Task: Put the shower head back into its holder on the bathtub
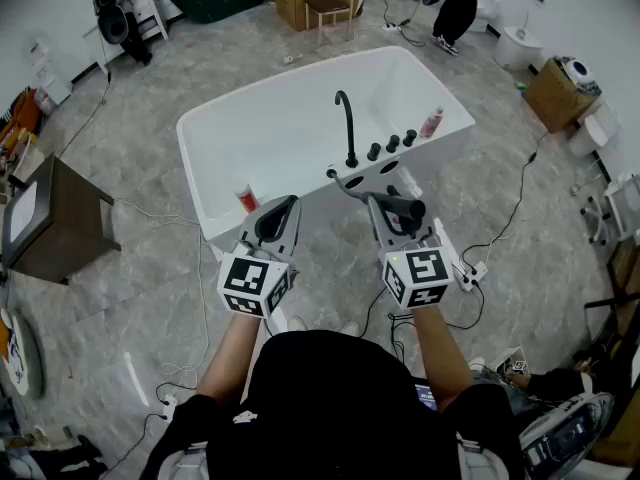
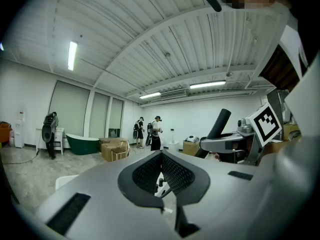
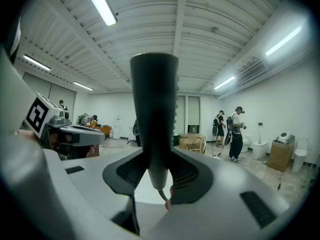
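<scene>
Head view, progress: You have the shower head point(image 1: 410, 207) clamped crosswise in your right gripper point(image 1: 394, 214), just above the near rim of the bathtub point(image 1: 205, 168). It is not seated yet.
Head view, what is left: The holder point(image 1: 353, 180) looks to be the grey fitting with openings on the rim, just beyond your gripper and beside the black faucet point(image 1: 347, 123). Judging by that, you have to line the handle up, lower it in and let go.
Head view, other hand: Your left gripper point(image 1: 281, 211) hangs beside the right one with its jaws together and nothing in them, near a red bottle point(image 1: 246, 198) on the rim.
Head view, surface and room: The floor point(image 1: 130, 268) is grey marbled tile with cables trailing across it. A dark cabinet point(image 1: 60, 218) stands to your left.
Left gripper view, jaws: The pads meet at the tip and are empty. The black handle shows off to the right in the other gripper.
Left gripper view, room: You see white walls, a ribbed ceiling with strip lights, a green tub point(image 2: 82, 143), cardboard boxes and people standing far back.
Right gripper view, grip: The handle stands upright between the pads, held near its lower end, with a thin hose end showing below.
</scene>
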Tool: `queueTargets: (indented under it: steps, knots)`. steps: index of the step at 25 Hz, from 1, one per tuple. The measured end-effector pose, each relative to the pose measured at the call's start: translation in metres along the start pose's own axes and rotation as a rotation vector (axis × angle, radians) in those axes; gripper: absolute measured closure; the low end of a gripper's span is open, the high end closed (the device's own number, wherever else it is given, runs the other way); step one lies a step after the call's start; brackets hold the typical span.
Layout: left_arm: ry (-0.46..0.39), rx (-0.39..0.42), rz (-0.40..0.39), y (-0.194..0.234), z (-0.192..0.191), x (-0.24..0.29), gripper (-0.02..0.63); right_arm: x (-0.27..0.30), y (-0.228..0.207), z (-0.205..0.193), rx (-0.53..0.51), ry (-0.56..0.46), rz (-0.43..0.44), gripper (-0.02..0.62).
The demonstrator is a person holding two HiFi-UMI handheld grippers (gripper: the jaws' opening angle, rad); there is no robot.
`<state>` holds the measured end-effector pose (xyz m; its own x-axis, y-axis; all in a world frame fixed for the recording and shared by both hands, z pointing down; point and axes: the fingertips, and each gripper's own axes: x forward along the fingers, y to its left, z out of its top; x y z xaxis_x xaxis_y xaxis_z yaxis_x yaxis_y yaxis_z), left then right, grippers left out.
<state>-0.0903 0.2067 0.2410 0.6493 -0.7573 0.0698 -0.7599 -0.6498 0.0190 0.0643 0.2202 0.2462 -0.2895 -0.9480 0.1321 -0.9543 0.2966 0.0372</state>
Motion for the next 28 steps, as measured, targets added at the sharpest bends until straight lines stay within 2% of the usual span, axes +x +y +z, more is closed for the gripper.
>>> queueTargets:
  steps: [8,11,28]
  knots:
    - [0.017,0.001,0.013,-0.006,-0.004,-0.002,0.592,-0.006,-0.003,-0.005,0.027,-0.007,0.016,0.457]
    - [0.022,0.000,0.024,-0.010,-0.005,-0.004,0.592,-0.009,0.000,-0.005,0.009,-0.009,0.032,0.457]
    - [0.064,-0.018,0.107,-0.061,-0.036,-0.018,0.592,-0.038,-0.018,-0.036,0.012,0.018,0.110,0.457]
